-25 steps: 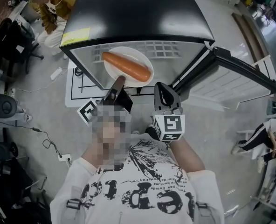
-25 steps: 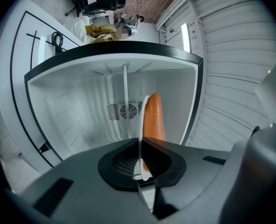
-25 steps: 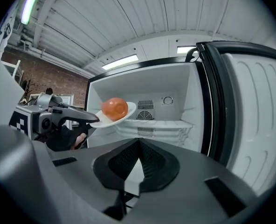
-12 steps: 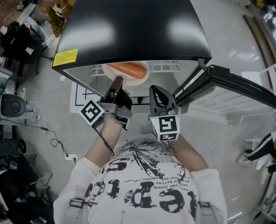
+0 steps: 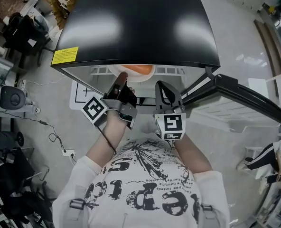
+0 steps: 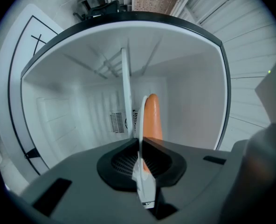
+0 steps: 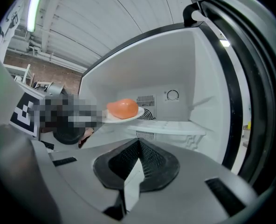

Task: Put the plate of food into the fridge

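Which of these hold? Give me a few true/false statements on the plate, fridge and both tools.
1. The left tool grips the plate by its rim. True.
2. The fridge door is shut. False: it stands open, to the right.
3. The right tool holds the food. False: it holds nothing; the orange food lies on the plate.
4. The plate is within the opening of the fridge. True.

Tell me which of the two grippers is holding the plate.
The left gripper: its jaws pinch the rim of the white plate carrying the orange food at the fridge opening. The right gripper beside it is shut on nothing.
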